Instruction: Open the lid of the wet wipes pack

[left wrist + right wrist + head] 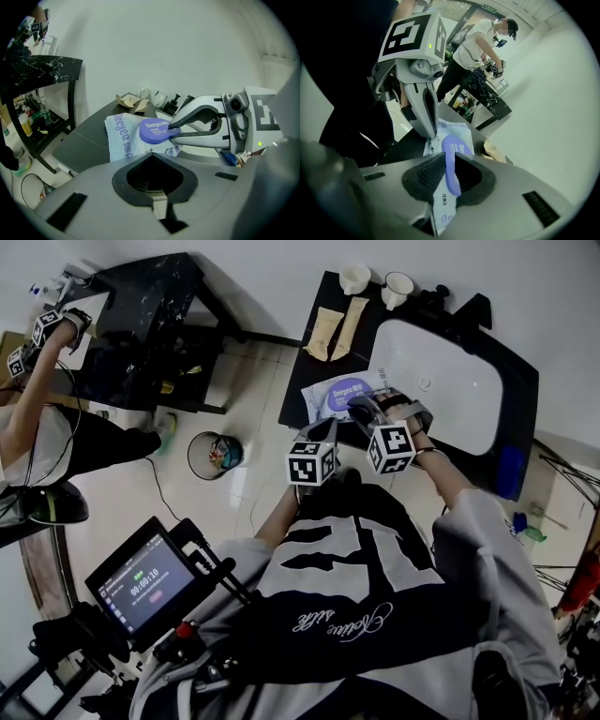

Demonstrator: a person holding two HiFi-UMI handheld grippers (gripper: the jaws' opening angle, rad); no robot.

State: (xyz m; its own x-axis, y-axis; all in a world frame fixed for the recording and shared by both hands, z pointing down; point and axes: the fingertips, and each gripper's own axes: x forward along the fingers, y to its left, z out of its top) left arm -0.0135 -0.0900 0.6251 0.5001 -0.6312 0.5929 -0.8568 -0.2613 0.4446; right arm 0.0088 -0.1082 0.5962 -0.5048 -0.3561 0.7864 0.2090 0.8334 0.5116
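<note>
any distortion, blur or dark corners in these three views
Head view: strong fisheye, the sink rim bows; flat, dim light. Left gripper view: black vignetted corners, print on the purple lid readable. Right gripper view: same round vignette, the lid close to the lens is soft, and the face of the background person is mosaicked.

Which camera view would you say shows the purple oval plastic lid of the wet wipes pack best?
The left gripper view: the purple oval plastic lid faces the camera, print visible, the right gripper pinching its edge. The right gripper view shows it edge-on between the fingers; the head view shows it small and distant.
</note>
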